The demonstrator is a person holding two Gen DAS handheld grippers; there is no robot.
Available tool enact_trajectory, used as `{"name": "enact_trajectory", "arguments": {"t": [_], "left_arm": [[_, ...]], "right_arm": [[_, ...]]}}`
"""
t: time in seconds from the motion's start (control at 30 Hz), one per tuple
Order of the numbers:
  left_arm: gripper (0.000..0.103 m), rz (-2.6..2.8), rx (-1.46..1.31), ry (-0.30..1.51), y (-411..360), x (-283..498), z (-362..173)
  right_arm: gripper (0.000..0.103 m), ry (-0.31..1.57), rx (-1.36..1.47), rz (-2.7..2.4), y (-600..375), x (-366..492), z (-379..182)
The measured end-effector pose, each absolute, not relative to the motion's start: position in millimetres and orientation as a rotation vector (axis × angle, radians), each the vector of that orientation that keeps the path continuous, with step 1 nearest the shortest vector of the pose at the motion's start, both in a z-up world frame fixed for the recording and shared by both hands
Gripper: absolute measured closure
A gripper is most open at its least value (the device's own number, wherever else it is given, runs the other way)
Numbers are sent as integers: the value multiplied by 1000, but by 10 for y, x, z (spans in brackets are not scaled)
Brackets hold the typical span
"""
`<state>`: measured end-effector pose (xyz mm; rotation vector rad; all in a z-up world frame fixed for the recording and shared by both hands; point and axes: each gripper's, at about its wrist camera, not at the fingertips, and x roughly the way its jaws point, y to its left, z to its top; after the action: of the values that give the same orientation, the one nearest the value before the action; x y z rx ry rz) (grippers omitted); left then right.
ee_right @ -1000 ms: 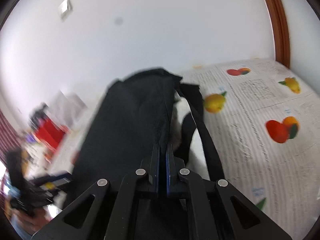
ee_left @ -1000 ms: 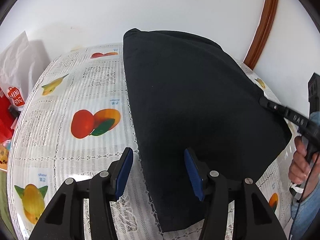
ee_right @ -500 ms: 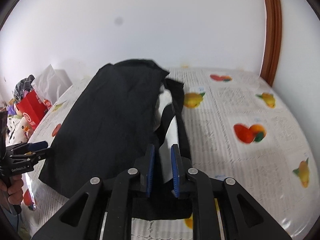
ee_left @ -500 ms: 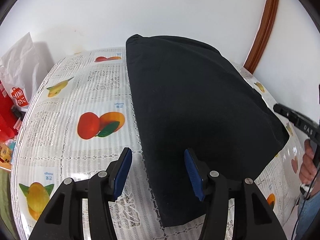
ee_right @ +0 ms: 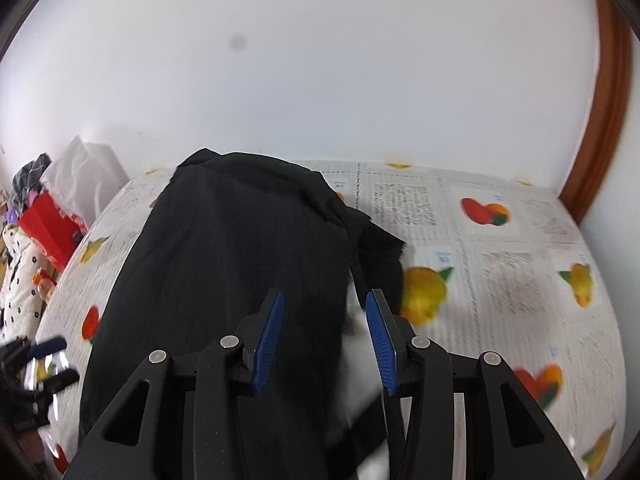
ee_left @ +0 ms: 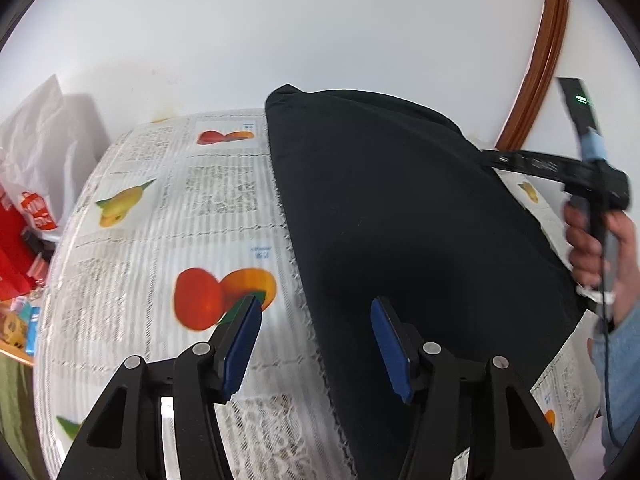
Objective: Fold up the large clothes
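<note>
- Left gripper (ee_left: 316,344) hovered low over the table, blue pads spread wide with nothing between them; one pad over the fruit-print tablecloth (ee_left: 168,216), the other over the black garment (ee_left: 400,220).
- Right gripper (ee_right: 324,336) was also spread and empty, held above the garment's (ee_right: 240,264) right edge.
- Right hand (ee_left: 600,256) gripped the other tool's handle at the table's right edge; blue sleeve was cut off by the frame.
- Black garment lay folded lengthwise along the table, from the near edge to the far edge by the white wall (ee_left: 280,32).
- A white patch (ee_right: 356,312) showed under the loose dark flap beside the right pad; couldn't tell if it was lining or cloth.
- Left gripper in the right view was blurred at the left rim.
- Red bag (ee_right: 50,228) and white plastic bag (ee_left: 44,148) were off the table's left edge, partly cropped.
</note>
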<state>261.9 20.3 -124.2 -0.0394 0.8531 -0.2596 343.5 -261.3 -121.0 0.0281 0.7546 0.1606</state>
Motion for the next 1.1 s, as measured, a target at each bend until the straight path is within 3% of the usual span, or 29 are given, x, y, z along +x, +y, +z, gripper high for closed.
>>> {"name": "enact_trajectory", "arguments": {"t": [0.27,0.33,0.37,0.57,0.83,0.97,1.03,1.07,1.1], "left_arm": [[48,-307,10,885,16,2808,-1417],[48,-313,10,893,-4,2826,-1442],[48,-317,11,895,-4,2823,-1452],[46,-325,29,902,-40,2815,-1470],[46,-333,17,901,8,2827,-1448],[46,-337,11,903,35,2853,-1456],[46,-336,17,904,29,2853,-1462],[46,-334,20,904,25,2855,-1466],[46,-332,26,905,15,2856,-1471]], "right_arm": [[62,834,182,211,-2669,4101,-1309],[78,839,172,220,-2655,4168,-1307],[81,830,163,243,-2660,4189,-1287],[87,789,298,294,-2919,4244,-1297],[81,779,235,247,-2971,4239,-1222],[64,775,238,290,-2873,4236,-1234],[62,796,220,270,-2822,4268,-1288],[64,817,205,242,-2797,4330,-1335],[82,818,203,236,-2801,4356,-1361]]}}
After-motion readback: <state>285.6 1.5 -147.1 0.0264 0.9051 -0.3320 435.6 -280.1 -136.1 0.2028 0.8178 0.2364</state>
